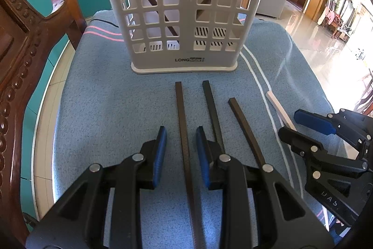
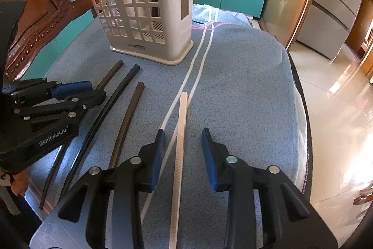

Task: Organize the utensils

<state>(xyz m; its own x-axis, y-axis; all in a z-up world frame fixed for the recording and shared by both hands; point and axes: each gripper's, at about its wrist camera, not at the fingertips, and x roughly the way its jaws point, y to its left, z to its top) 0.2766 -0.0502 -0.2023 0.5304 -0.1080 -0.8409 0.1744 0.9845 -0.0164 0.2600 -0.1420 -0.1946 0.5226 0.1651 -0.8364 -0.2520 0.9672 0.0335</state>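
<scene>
we see left tool [image 1: 180, 139] open astride a dark chopstick [image 1: 183, 132] | right tool [image 2: 183, 142] open astride white chopstick [image 2: 180, 144] | slotted holder [image 1: 184, 4] at table's [image 1: 105, 97] far edge

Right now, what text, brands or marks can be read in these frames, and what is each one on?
"LONG", then a boxed word too blurred to read: base of the grey utensil holder.
"GenRobot.AI": body of the left gripper.
"DAS"-like raised letters, uncertain: body of the right gripper.
No other text is visible.
</scene>
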